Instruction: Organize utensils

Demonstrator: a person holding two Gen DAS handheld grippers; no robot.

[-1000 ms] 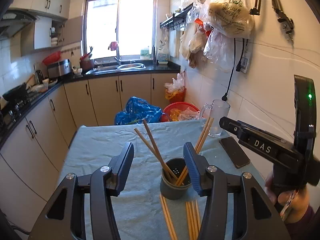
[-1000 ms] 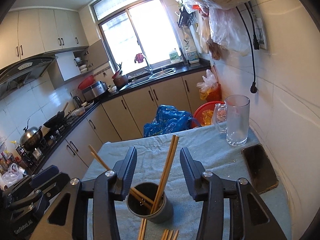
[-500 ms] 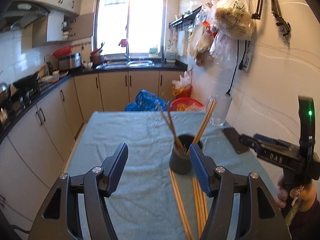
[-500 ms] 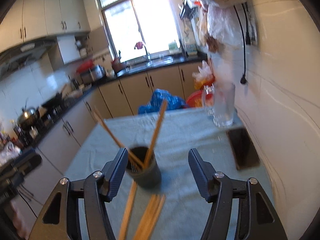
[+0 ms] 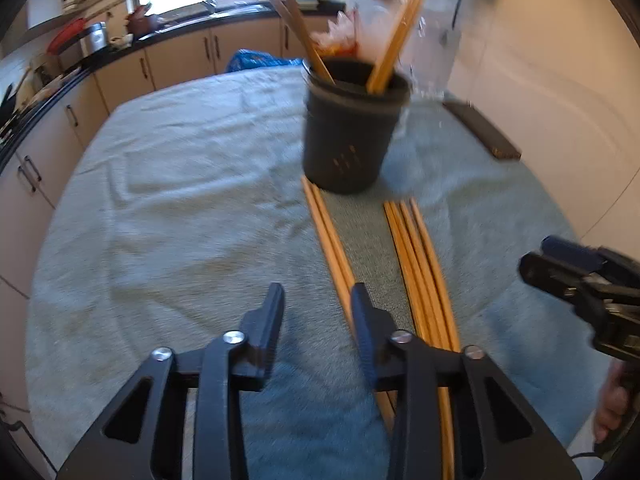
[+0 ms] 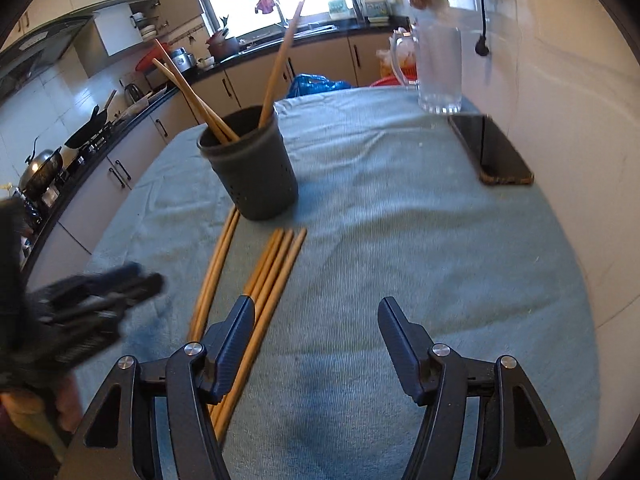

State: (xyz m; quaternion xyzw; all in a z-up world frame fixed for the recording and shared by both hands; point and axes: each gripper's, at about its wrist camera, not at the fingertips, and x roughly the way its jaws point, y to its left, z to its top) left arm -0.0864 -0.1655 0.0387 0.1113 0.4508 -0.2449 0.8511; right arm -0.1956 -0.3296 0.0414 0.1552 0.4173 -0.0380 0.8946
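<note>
A dark utensil holder [image 5: 352, 136] [image 6: 252, 172] stands on the cloth with a few wooden chopsticks leaning in it. Before it lie a pair of chopsticks [image 5: 326, 232] [image 6: 216, 268] and a bundle of several chopsticks [image 5: 416, 256] [image 6: 276, 272]. My left gripper [image 5: 316, 300] hangs low over the cloth, its jaws closing with only cloth between them; the pair runs under its right finger. My right gripper [image 6: 316, 312] is open over bare cloth, and the bundle passes beneath its left finger. Each gripper also shows blurred in the other's view, the right gripper [image 5: 568, 276] and the left gripper [image 6: 100, 288].
A glass mug [image 6: 438, 68] and a dark phone [image 6: 492, 152] sit at the table's far right, by the tiled wall [image 6: 580, 120]. The blue-green cloth [image 5: 180, 200] covers the whole table. Kitchen cabinets [image 5: 120, 76] and a counter run along the left and back.
Both grippers have dropped toward the table and tipped downward, so the holder and loose chopsticks loom closer. The left jaws have narrowed; the right jaws stand wider than a second ago.
</note>
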